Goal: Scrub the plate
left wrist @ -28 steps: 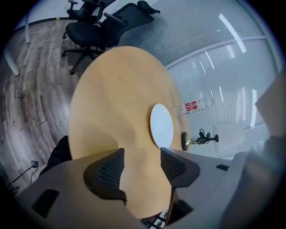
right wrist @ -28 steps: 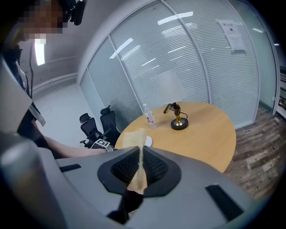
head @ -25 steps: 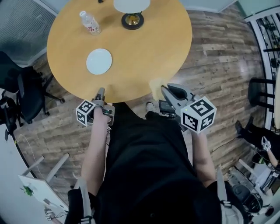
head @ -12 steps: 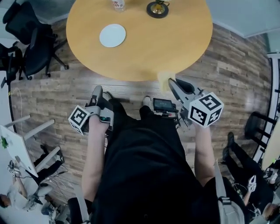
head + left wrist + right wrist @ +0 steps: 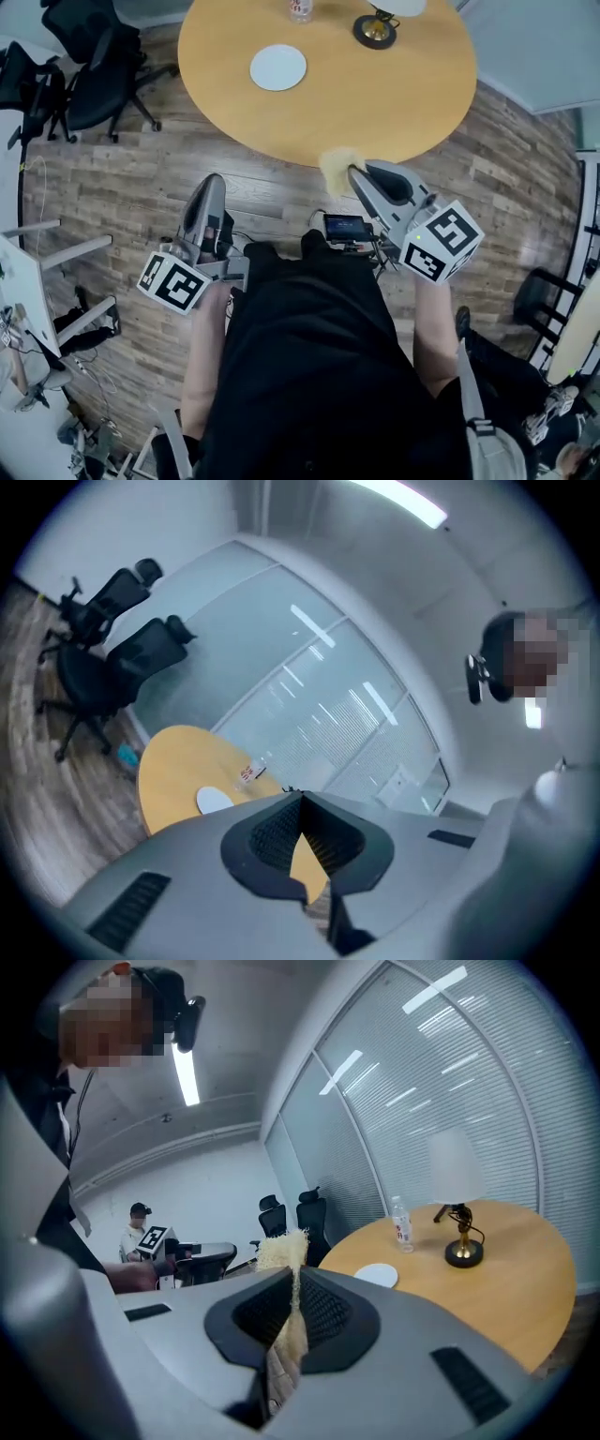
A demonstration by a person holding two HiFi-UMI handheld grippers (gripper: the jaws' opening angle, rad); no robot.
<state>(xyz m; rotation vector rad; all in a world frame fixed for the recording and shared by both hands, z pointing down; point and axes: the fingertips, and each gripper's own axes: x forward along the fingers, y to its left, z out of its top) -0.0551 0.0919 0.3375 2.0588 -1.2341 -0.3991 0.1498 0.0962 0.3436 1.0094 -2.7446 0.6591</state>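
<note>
Office, swivel chairs (image 5: pixel 94 70), glass partitions (image 5: pixel 309 667) (slatted blinds (image 5: pixel 469 1072))

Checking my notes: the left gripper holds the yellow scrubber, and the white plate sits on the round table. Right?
No: the right gripper holds the yellow scrubber, per the right gripper view; the white plate does sit on the round table.

lamp (image 5: pixel 375 31) and bottle (image 5: pixel 300 9) are cut off by the head view's top edge.
</note>
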